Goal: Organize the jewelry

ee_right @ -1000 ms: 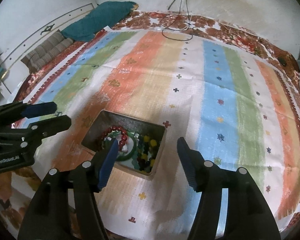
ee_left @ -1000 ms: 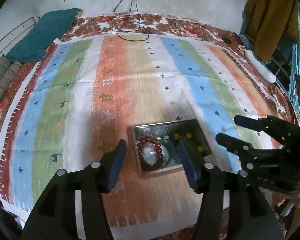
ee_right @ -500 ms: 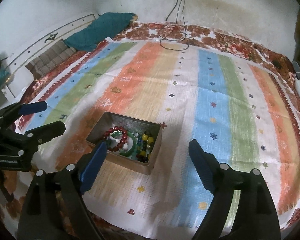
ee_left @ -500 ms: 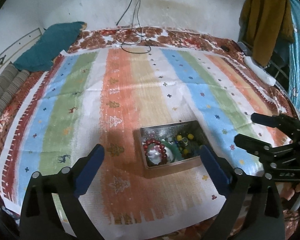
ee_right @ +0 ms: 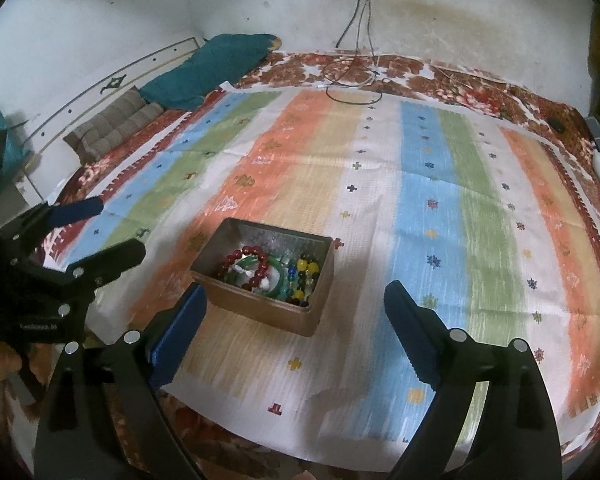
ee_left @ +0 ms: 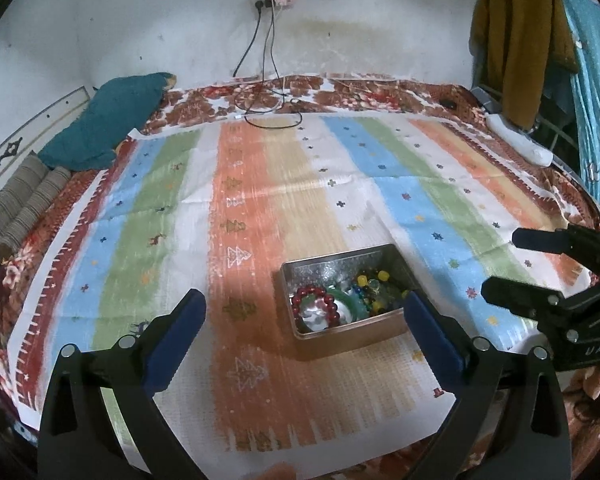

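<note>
A metal tin box [ee_left: 380, 330] [ee_right: 260, 312] sits on the striped cloth near its front edge. Inside lie a red bead bracelet [ee_left: 315, 305] [ee_right: 247, 261], a green bangle [ee_left: 354, 302] [ee_right: 278, 282] and a string of yellow, blue and dark beads [ee_left: 374, 284] [ee_right: 302, 274]. My left gripper [ee_left: 306, 332] is open and empty, raised above and in front of the box. My right gripper [ee_right: 296, 318] is open and empty, also raised in front of the box. Each gripper shows at the side of the other's view: the right [ee_left: 512, 264], the left [ee_right: 116, 228].
The striped cloth [ee_left: 260, 184] covers a floral bedspread [ee_right: 440, 76]. A teal pillow [ee_left: 108, 120] and folded striped blanket [ee_left: 24, 204] lie at the back left. Black cables [ee_left: 268, 108] trail from a wall socket. Clothes [ee_left: 520, 40] hang at the right.
Both grippers have opened wider and pulled up and back from the box, so more of the bed and wall shows. The jewelry stays in the box.
</note>
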